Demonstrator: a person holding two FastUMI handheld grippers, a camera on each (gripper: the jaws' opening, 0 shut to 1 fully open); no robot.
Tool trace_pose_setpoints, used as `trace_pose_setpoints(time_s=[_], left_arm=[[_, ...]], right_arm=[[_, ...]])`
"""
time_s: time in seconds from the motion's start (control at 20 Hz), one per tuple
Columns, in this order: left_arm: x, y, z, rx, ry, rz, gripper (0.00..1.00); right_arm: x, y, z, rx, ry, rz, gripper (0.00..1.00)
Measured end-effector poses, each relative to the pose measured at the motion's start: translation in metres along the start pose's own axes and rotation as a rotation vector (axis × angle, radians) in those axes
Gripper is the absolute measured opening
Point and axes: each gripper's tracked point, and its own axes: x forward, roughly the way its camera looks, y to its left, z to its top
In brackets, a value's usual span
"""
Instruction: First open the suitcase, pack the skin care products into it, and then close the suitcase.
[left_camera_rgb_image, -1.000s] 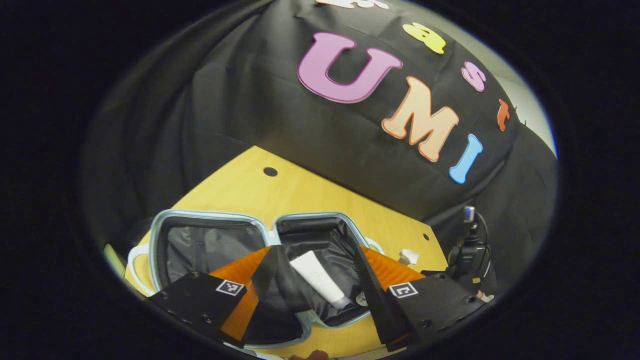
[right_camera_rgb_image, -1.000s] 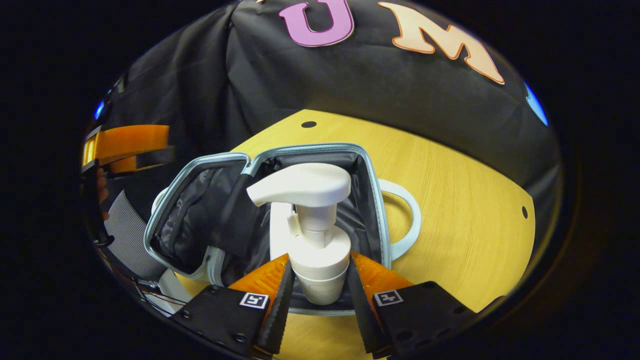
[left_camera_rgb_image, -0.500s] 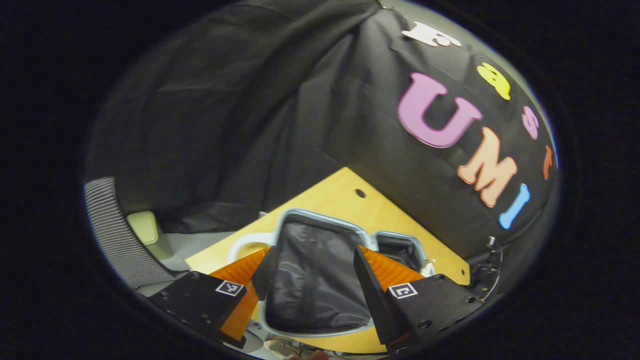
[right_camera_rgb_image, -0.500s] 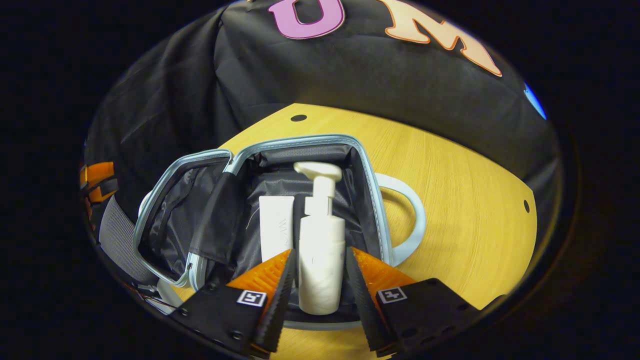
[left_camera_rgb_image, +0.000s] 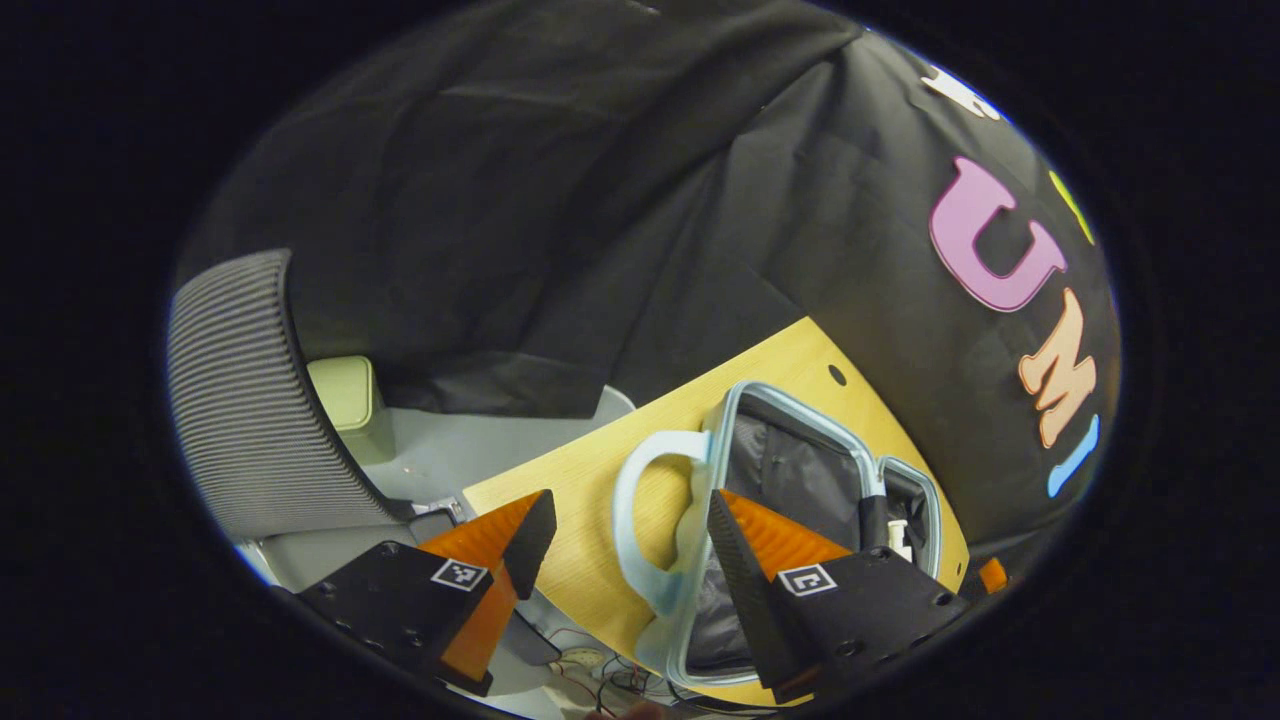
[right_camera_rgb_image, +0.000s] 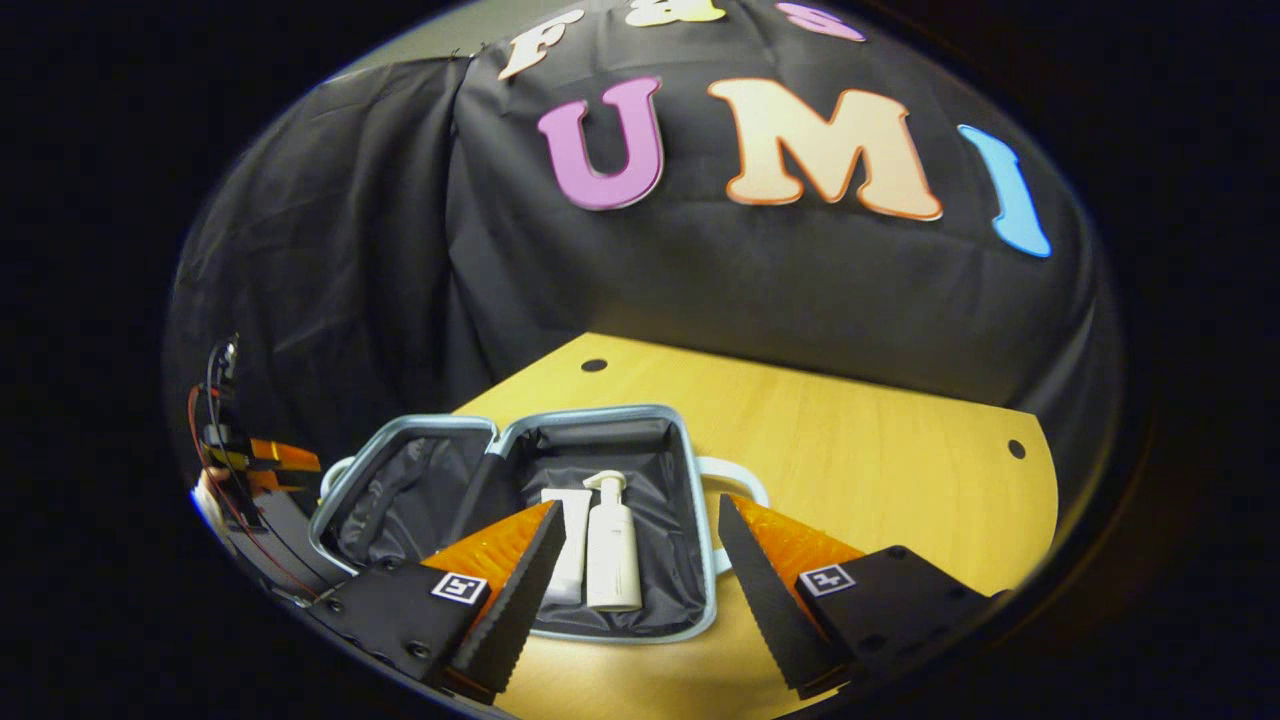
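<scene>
The light blue suitcase (right_camera_rgb_image: 580, 412) lies open on the yellow table (right_camera_rgb_image: 860, 430), showing its dark lining. A white pump bottle (right_camera_rgb_image: 612, 550) and a white tube (right_camera_rgb_image: 570, 550) lie side by side in its right half. My right gripper (right_camera_rgb_image: 640, 515) hovers open above the near rim, holding nothing. In the left gripper view the suitcase (left_camera_rgb_image: 790, 410) is seen from its left end, and its pale handle (left_camera_rgb_image: 640, 520) shows between the fingers of my open left gripper (left_camera_rgb_image: 627, 515). In the right gripper view the left gripper (right_camera_rgb_image: 270, 460) sits off the case's left end.
A grey ribbed chair back (left_camera_rgb_image: 250, 400) and a pale green bin (left_camera_rgb_image: 345, 400) stand on the grey floor left of the table. The table edge (left_camera_rgb_image: 540, 490) runs close under my left gripper. A second handle (right_camera_rgb_image: 735, 475) sticks out on the case's right side.
My right gripper let go of the pump bottle, which now lies in the case, and pulled back and up. My left gripper swung left to the case's left handle.
</scene>
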Motion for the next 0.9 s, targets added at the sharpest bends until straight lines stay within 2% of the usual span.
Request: trace_pose_setpoints(time_s=[0.05, 0.1, 0.15, 0.2, 0.25, 0.4, 0.45, 0.5, 0.6, 0.65, 0.9], left_arm=[[0.005, 0.0, -0.004, -0.024, 0.022, -0.008, 0.89], [0.011, 0.0, -0.009, -0.047, 0.036, -0.011, 0.89], [0.016, 0.001, -0.015, -0.07, 0.054, -0.007, 0.82], [0.02, 0.004, -0.018, -0.096, 0.069, -0.001, 0.86], [0.025, 0.004, -0.021, -0.127, 0.08, -0.002, 0.81], [0.037, 0.001, -0.036, -0.213, 0.135, -0.038, 0.49], [0.04, 0.001, -0.041, -0.225, 0.155, -0.041, 0.48], [0.044, 0.003, -0.043, -0.235, 0.163, -0.033, 0.43], [0.049, 0.0, -0.042, -0.284, 0.173, -0.032, 0.16], [0.05, -0.001, -0.041, -0.287, 0.181, -0.043, 0.11], [0.038, -0.009, -0.036, -0.241, 0.193, -0.034, 0.06]], right_arm=[[-0.016, -0.01, 0.007, 0.022, -0.022, -0.025, 0.94], [-0.031, -0.02, 0.013, 0.038, -0.041, -0.051, 0.97], [-0.045, -0.032, 0.017, 0.045, -0.055, -0.081, 0.97], [-0.058, -0.045, 0.019, 0.046, -0.061, -0.118, 0.96], [-0.072, -0.058, 0.019, 0.045, -0.063, -0.155, 0.96], [-0.103, -0.086, 0.024, 0.042, -0.088, -0.24, 0.96], [-0.111, -0.093, 0.024, 0.048, -0.091, -0.263, 0.96], [-0.118, -0.099, 0.024, 0.056, -0.097, -0.283, 0.96], [-0.13, -0.105, 0.024, 0.072, -0.107, -0.304, 0.97], [-0.133, -0.106, 0.023, 0.073, -0.112, -0.311, 0.96], [-0.139, -0.106, 0.016, 0.063, -0.113, -0.322, 0.97]])
